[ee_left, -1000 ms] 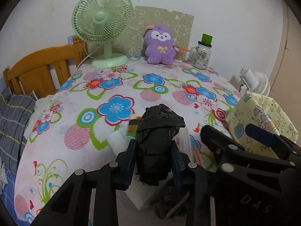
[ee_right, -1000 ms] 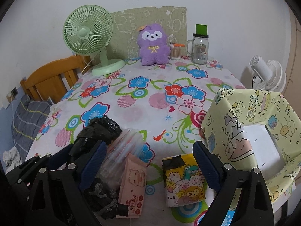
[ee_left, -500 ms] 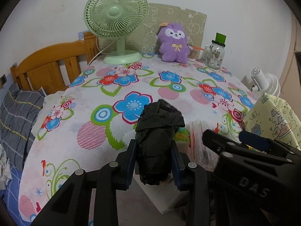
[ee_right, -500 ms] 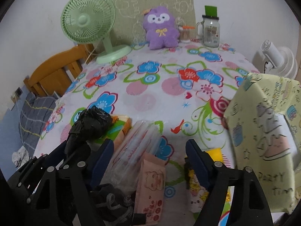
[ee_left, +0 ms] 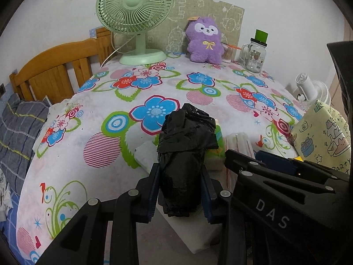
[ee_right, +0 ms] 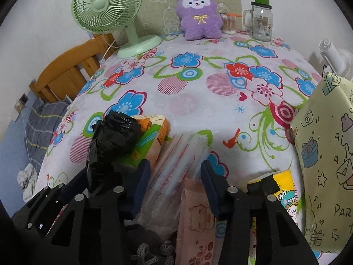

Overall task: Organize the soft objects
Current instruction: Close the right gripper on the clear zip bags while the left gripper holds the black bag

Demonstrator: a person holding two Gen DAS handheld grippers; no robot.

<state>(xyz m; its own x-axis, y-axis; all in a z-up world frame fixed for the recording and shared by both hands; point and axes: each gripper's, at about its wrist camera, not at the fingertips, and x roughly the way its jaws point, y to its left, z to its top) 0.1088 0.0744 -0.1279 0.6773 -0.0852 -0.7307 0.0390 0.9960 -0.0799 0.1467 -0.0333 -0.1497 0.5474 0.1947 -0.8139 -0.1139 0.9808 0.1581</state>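
My left gripper (ee_left: 179, 190) is shut on a crumpled black plastic bundle (ee_left: 187, 145), which sticks up between its blue pads; the same bundle (ee_right: 110, 141) shows at the left of the right wrist view. My right gripper (ee_right: 175, 176) hangs low over a heap of soft packs with its jaws closing. A clear plastic pack with red print (ee_right: 178, 161) lies between them, the pads close at its sides. Around it lie a green and orange tissue pack (ee_right: 152, 141), a pink pack (ee_right: 196, 227) and a yellow cartoon pack (ee_right: 280, 196).
A yellow paper gift bag (ee_right: 326, 154) stands at the right table edge. A green fan (ee_right: 106, 6), a purple plush (ee_right: 198, 15) and a glass jar mug (ee_right: 261, 24) line the far edge. A white box (ee_left: 194, 231) lies under the left gripper. A wooden headboard (ee_left: 55, 70) is at the left.
The right jaws have narrowed from wide open to close around the clear pack, and that gripper has dipped lower toward the heap. The left gripper still holds the black bundle.
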